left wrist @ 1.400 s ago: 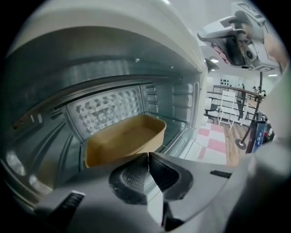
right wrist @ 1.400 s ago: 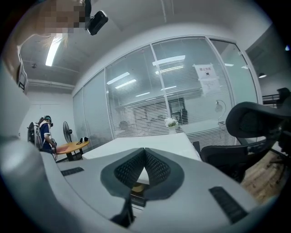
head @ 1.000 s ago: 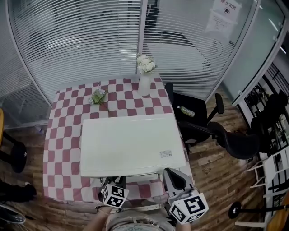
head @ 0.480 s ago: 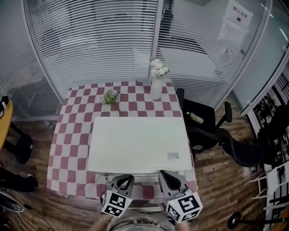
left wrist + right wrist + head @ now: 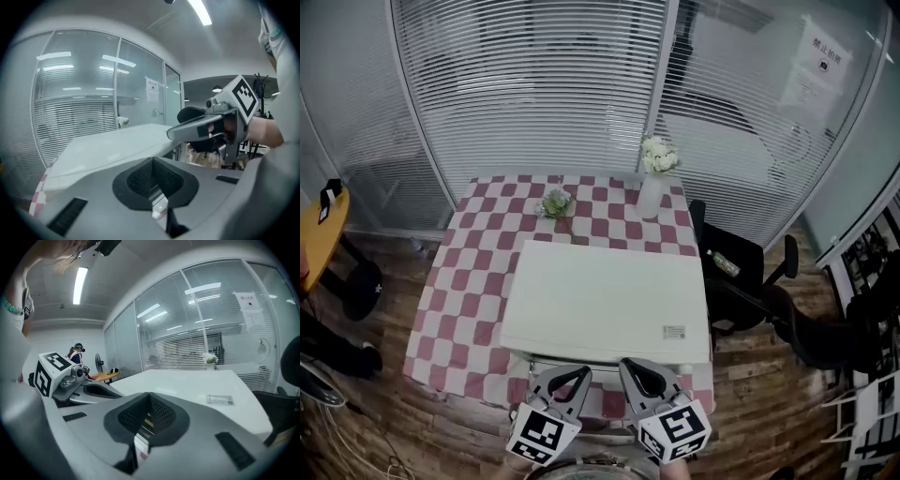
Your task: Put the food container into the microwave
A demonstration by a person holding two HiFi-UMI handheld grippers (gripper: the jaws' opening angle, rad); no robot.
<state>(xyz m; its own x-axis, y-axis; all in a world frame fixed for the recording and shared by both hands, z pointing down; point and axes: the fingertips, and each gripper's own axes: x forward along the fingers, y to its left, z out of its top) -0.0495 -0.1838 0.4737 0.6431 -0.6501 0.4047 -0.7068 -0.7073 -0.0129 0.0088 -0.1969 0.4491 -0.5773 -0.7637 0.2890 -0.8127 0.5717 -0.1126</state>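
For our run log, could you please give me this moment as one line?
left hand-held gripper: shut, empty | right hand-held gripper: shut, empty | both: at microwave near edge | food container: not in view

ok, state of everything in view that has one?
left gripper: shut, empty.
right gripper: shut, empty.
microwave: seen from above, no door swung out; looks closed.
vase: upright, holding white flowers.
bottle: lying on its side on the black chair.
food container: not in view.
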